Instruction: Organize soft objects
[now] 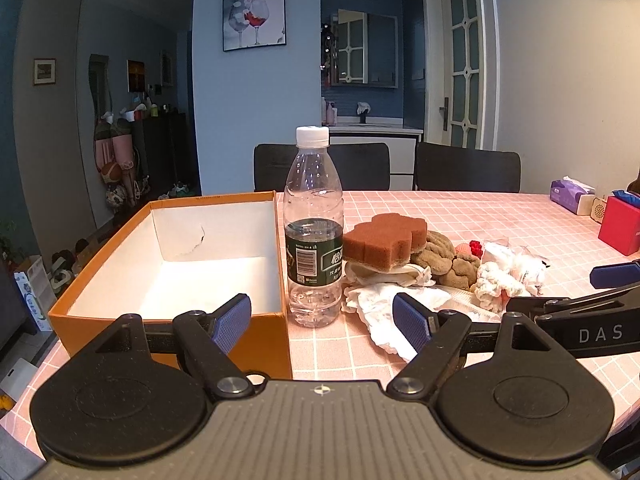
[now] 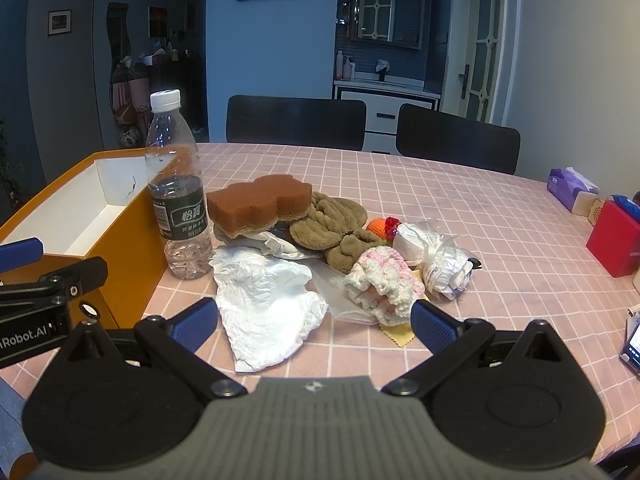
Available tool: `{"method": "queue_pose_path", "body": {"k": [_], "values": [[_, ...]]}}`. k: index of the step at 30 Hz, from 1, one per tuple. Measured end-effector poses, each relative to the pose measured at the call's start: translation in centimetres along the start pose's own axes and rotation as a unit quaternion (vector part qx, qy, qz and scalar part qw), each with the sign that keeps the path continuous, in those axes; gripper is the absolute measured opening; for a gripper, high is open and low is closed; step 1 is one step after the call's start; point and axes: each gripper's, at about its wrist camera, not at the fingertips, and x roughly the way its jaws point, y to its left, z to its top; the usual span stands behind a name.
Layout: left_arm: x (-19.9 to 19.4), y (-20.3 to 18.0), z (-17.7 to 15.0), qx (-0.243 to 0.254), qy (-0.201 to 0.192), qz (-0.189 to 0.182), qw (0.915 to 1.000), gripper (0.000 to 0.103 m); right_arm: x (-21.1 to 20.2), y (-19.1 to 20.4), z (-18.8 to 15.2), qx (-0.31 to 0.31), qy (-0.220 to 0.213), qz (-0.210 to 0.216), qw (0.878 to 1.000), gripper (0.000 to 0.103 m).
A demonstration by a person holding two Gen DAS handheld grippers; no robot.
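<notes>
An open orange box [image 1: 176, 328] [image 2: 132, 220] with a white inside stands at the table's left. To its right lies a pile of soft things: a brown sponge [image 1: 384, 240] [image 2: 260, 204], a brown fuzzy cloth [image 1: 444, 256] [image 2: 328, 220], a crumpled white tissue [image 1: 384, 312] [image 2: 268, 304], a pink-and-white knitted piece [image 1: 496, 284] [image 2: 384, 284] and a white bag bundle [image 2: 436, 256]. My left gripper [image 1: 322, 318] is open and empty, near the box's front corner. My right gripper [image 2: 314, 322] is open and empty, just before the tissue.
A plastic water bottle [image 1: 314, 232] [image 2: 180, 196] stands between box and pile. A red box [image 1: 620, 228] [image 2: 612, 240] and a purple tissue pack [image 1: 570, 196] [image 2: 570, 188] sit at the right. Two black chairs [image 2: 296, 120] stand behind the pink checked table [image 2: 500, 320]. A phone [image 2: 632, 344] lies at the right edge.
</notes>
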Motion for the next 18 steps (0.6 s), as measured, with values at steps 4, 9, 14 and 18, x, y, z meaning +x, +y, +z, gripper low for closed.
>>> {"method": "queue_pose_path", "body": {"k": [4, 9, 14, 18], "values": [[0.13, 0.31, -0.08, -0.003, 0.003, 0.001, 1.0000, 0.094, 0.13, 0.17, 0.07, -0.003, 0.001, 0.001, 1.000, 0.101], [0.17, 0.60, -0.11, -0.007, 0.005, 0.004, 1.0000, 0.094, 0.43, 0.54, 0.05, -0.009, 0.003, 0.004, 1.000, 0.101], [0.07, 0.76, -0.21, -0.009, 0.008, 0.005, 0.9999, 0.094, 0.63, 0.69, -0.02, -0.009, 0.006, 0.006, 1.000, 0.101], [0.05, 0.81, -0.24, -0.010, 0.007, 0.005, 0.9999, 0.094, 0.69, 0.75, -0.03, -0.010, 0.006, 0.005, 1.000, 0.101]]}}
